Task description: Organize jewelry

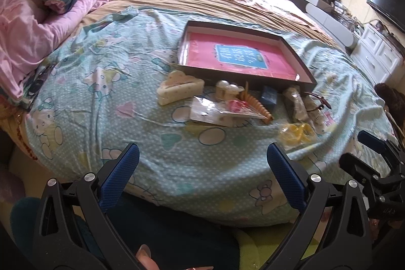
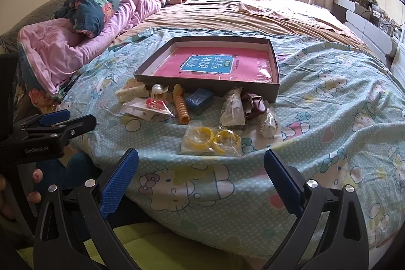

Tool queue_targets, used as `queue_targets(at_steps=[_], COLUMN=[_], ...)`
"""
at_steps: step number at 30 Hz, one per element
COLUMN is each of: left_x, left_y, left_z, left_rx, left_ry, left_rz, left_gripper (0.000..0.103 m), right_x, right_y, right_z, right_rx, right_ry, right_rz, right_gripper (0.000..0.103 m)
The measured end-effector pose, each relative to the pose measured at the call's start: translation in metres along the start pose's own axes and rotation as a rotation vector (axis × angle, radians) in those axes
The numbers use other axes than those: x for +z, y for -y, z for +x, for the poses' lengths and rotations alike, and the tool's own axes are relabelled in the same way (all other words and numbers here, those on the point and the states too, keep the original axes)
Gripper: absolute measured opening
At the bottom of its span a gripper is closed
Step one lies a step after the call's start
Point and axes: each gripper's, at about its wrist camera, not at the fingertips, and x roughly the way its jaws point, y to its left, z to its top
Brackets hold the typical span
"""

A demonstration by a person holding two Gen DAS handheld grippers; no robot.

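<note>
On the bed sheet, bagged yellow bangles beside shallow tray

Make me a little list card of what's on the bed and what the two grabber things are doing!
surface: bed sheet with cartoon cats
box: shallow dark tray, pink book inside
in front of tray: cream hair claw, orange spiral clip, blue case, yellow bangles in a bag
left gripper: open, empty
right gripper: open, empty
jewelry in tray: none yet
</note>
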Motion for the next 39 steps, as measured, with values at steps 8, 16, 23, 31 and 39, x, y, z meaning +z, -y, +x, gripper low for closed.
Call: queue_targets(at_steps=[8,16,23,31,39], left_x=[0.003,0.005,0.013,0.026,0.044], left_y=[-0.017,-0.031,-0.042,-0.047,-0.053], left_z=[0.008,0.018,0.033,0.059,0.089], left_rx=[0.034,0.056,0.054,0.03,0.02], left_ry=[-0.005,-0.021,-0.048,-0.09,-0.125], left_rz=[-0.04,-0.077,-0.116,-0.126,-0.158], left_gripper=[0.094,0.094,0.094,0.094,0.094], right_x=[0.012,0.024,0.032,0.042,0.049], right_y=[0.01,0.017,0.025,0.037,0.047], right_z=[0.009,0.019,0.029,0.039,0.046], right_rx=[-0.014,-0.02,-0.021,-0.037,-0.053], right_ry=[0.013,0.023,0.021,0.029,0.04], right_rz=[0.009,0.01,0.019,0.039,0.055], right_gripper=[0.099,0.099,0.099,0.099,0.099])
